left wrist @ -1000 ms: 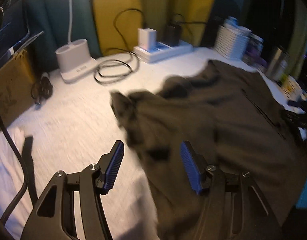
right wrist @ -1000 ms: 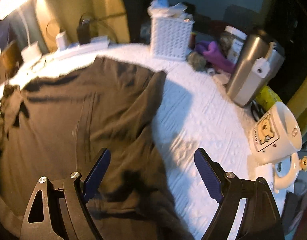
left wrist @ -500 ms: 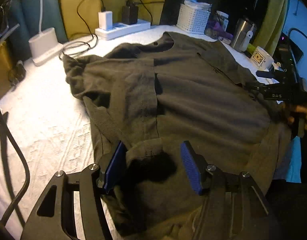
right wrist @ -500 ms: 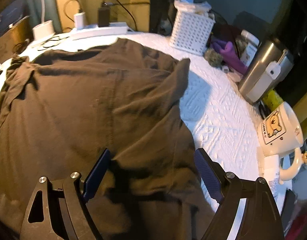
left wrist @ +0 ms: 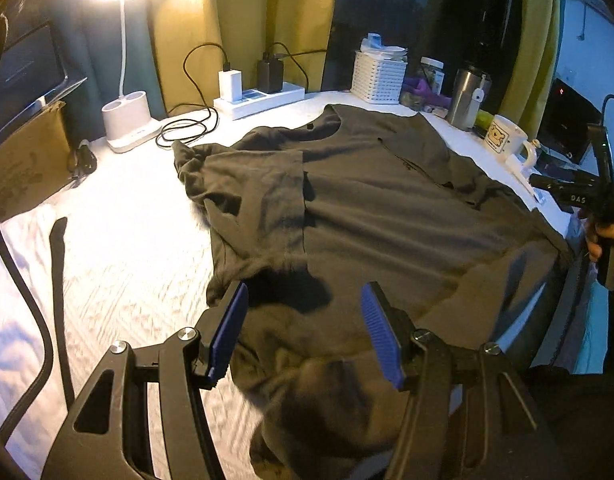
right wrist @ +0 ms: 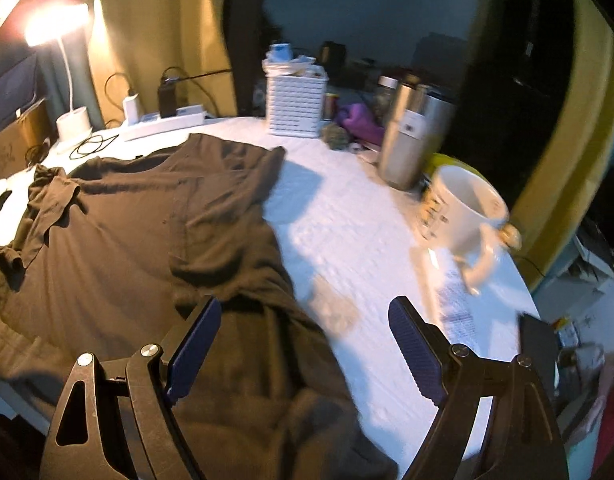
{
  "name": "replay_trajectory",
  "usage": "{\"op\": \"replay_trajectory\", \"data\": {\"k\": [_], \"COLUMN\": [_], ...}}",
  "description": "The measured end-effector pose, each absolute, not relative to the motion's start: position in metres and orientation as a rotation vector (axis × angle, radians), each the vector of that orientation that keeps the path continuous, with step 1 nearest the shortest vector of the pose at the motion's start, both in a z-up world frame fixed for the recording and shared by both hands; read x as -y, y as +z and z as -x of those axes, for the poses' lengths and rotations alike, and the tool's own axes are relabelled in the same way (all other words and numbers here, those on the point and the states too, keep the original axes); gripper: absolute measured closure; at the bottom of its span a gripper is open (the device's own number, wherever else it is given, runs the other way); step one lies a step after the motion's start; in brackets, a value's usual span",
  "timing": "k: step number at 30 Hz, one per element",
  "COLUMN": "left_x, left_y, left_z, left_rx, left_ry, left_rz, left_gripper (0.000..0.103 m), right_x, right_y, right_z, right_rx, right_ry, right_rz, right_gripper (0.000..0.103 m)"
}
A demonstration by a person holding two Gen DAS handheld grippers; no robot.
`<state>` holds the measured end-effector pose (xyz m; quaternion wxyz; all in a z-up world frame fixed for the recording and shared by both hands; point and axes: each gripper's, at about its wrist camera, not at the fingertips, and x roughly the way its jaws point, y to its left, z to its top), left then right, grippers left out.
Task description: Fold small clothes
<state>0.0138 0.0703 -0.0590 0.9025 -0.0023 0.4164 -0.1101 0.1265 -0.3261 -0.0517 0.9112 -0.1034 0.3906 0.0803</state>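
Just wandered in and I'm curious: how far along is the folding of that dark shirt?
Early on. The dark shirt lies spread on the white bedcover, with one sleeve already turned in over the body. Both hand-held grippers, left and right, are open over its near hem, holding nothing. The other side and the lengthwise folds remain.

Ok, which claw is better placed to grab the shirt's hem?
Left, probably: the left claw hangs open over the bunched hem of the shirt; the right claw straddles its side edge.

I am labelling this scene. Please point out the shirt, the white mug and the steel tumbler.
shirt (left wrist: 387, 216): left wrist view, middle of its body.
white mug (right wrist: 463, 216): right wrist view, its outer wall.
steel tumbler (left wrist: 465, 100): left wrist view, its metal side.
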Motion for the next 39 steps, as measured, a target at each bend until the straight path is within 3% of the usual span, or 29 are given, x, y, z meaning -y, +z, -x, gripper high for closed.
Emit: {"op": "replay_trajectory", "data": {"k": [5,8,11,19,20,21,22,23,24,25,34,39], "left_x": [-0.071,-0.072,-0.072,-0.068,-0.069,-0.068,-0.068,-0.067,-0.068,-0.068,-0.085,-0.097], "left_y": [-0.065,-0.072,-0.079,-0.098,-0.101,-0.102,-0.102,-0.102,-0.099,-0.095,-0.033,-0.053], "left_z": [0.003,0.011,0.016,0.023,0.023,0.025,0.025,0.025,0.026,0.028,0.046,0.034], "left_rx": [-0.876,-0.893,-0.914,-0.94,-0.942,-0.93,-0.927,-0.929,-0.919,-0.907,-0.721,-0.754], "left_ry": [-0.217,-0.208,-0.209,-0.245,-0.252,-0.259,-0.258,-0.254,-0.26,-0.266,-0.216,-0.159], "left_rz": [0.007,0.016,0.026,0.033,0.04,0.038,0.027,0.017,0.024,0.027,0.015,0.017], "left_gripper": [0.044,0.044,0.044,0.044,0.046,0.062,0.072,0.082,0.088,0.092,0.093,0.093], "right_x": [0.354,0.359,0.357,0.345,0.347,0.349,0.351,0.353,0.355,0.356,0.373,0.388], "right_y": [-0.052,-0.058,-0.071,-0.108,-0.113,-0.114,-0.114,-0.113,-0.111,-0.107,-0.05,-0.067], "right_z": [-0.098,-0.084,-0.074,-0.07,-0.072,-0.072,-0.071,-0.071,-0.071,-0.069,-0.056,-0.063], "right_rx": [-0.798,-0.811,-0.843,-0.931,-0.935,-0.932,-0.921,-0.915,-0.912,-0.899,-0.742,-0.791], "right_ry": [0.157,0.182,0.198,0.183,0.172,0.175,0.179,0.189,0.204,0.216,0.209,0.171], "right_rz": [0.173,0.172,0.169,0.196,0.191,0.181,0.164,0.152,0.14,0.126,0.058,0.046], "right_gripper": [0.017,0.037,0.048,0.05,0.05,0.051,0.058,0.079,0.09,0.092,0.095,0.096]}}
